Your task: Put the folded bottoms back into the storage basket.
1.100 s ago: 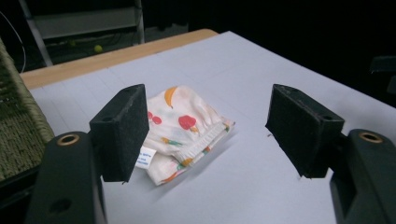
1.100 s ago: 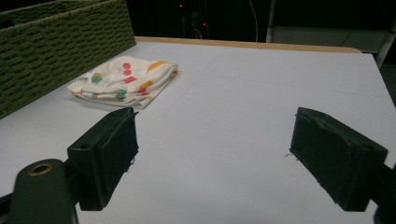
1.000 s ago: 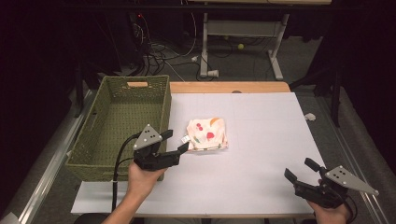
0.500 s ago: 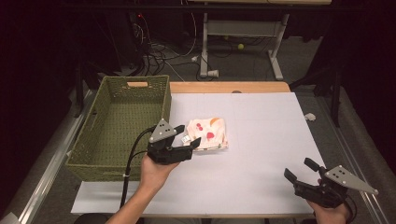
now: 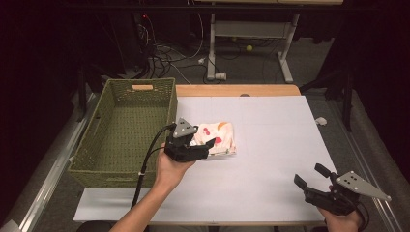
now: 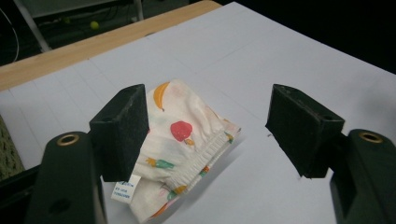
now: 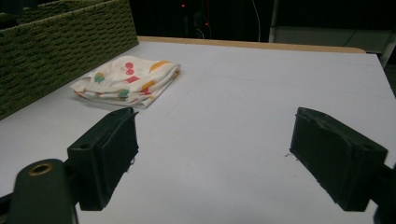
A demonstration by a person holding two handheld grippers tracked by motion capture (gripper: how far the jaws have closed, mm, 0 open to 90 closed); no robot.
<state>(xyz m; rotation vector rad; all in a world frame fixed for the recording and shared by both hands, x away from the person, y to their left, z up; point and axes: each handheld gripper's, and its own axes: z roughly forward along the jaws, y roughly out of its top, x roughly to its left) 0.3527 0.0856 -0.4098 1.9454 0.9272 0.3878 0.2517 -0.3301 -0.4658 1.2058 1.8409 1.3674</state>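
A white-topped bench [image 5: 270,145] with a wooden strip along its far edge carries everything here. At its nine o'clock side stands a green woven basket [image 5: 121,130], rectangular, with a handle slot in its far wall. Just beside the basket's three o'clock wall, near the bench's centre, lies a folded white cloth [image 5: 220,137] printed with red, orange and green fruit shapes; an elastic gathered hem runs along one edge. A small white label [image 6: 125,189] sticks out from the cloth's near corner in the left gripper view, its blue print too small to read. The left gripper [image 5: 209,145], held in a hand [image 5: 169,169] coming from six o'clock, sits over the cloth's near side with its jaws spread wide; in its own view one jaw pad overlaps the cloth's edge, though contact cannot be told, and the other stands well clear over bare bench. The right gripper [image 5: 309,176] rests at the bench's five o'clock corner, well apart from the cloth, jaws likewise spread wide and holding nothing.
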